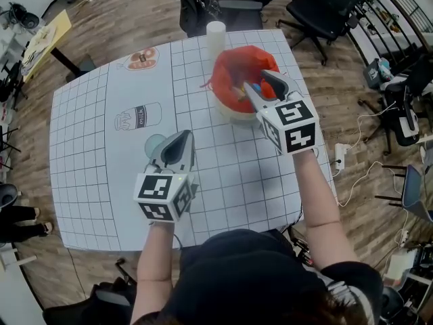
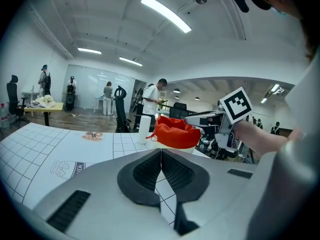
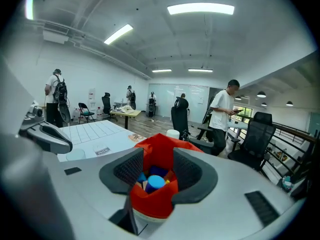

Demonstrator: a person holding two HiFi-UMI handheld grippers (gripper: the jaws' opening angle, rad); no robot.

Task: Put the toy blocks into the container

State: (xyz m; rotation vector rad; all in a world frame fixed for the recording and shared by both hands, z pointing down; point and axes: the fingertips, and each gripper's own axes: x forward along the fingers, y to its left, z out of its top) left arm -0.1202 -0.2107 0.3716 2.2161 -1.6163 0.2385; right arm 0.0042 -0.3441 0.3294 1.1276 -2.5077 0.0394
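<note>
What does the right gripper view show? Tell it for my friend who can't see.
The right gripper, jaws open and empty, hangs over a red-lined container with blue and other toy blocks inside. Behind it are a white gridded table and a white cup.

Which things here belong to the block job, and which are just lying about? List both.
Job: toy blocks, red-lined container, right gripper with jaws open over it.
Lying about: white cup, milk picture on the mat, office chair.
</note>
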